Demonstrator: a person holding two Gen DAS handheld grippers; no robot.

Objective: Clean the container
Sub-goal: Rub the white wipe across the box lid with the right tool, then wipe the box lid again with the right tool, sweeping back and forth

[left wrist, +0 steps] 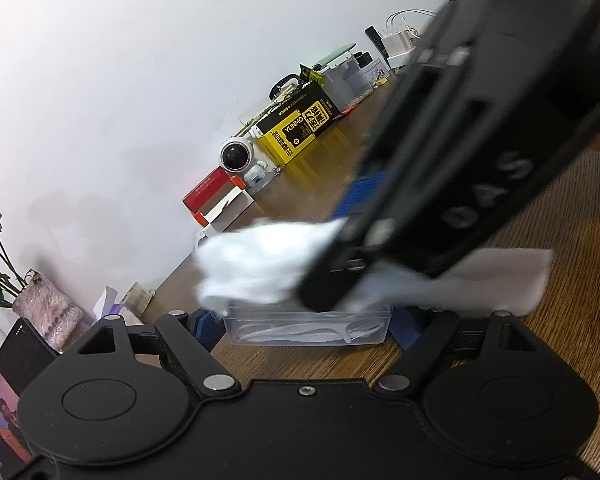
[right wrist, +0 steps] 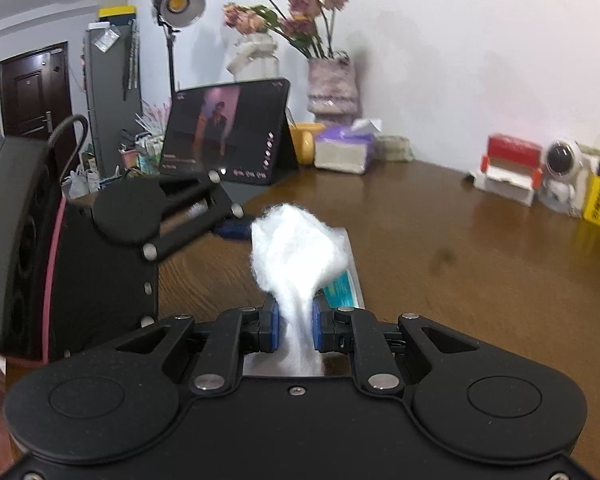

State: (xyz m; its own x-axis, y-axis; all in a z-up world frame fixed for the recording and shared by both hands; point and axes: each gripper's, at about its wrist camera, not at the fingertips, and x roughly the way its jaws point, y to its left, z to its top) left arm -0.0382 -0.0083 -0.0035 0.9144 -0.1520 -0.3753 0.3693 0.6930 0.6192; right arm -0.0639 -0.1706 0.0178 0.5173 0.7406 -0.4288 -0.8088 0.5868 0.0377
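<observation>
My left gripper is shut on a small clear plastic container, with a blue pad on each end, just above the wooden table. Long thin white items lie inside it. The right gripper comes down from the upper right, shut on a white wad of tissue that rests on the container's open top. In the right wrist view the tissue wad bulges ahead of my right gripper and hides most of the container, whose teal-labelled edge shows. The left gripper is at the left.
A propped tablet, a tissue pack and a vase of dried roses stand along the wall. A red and white box, an astronaut figure and a yellow box line the table's far side.
</observation>
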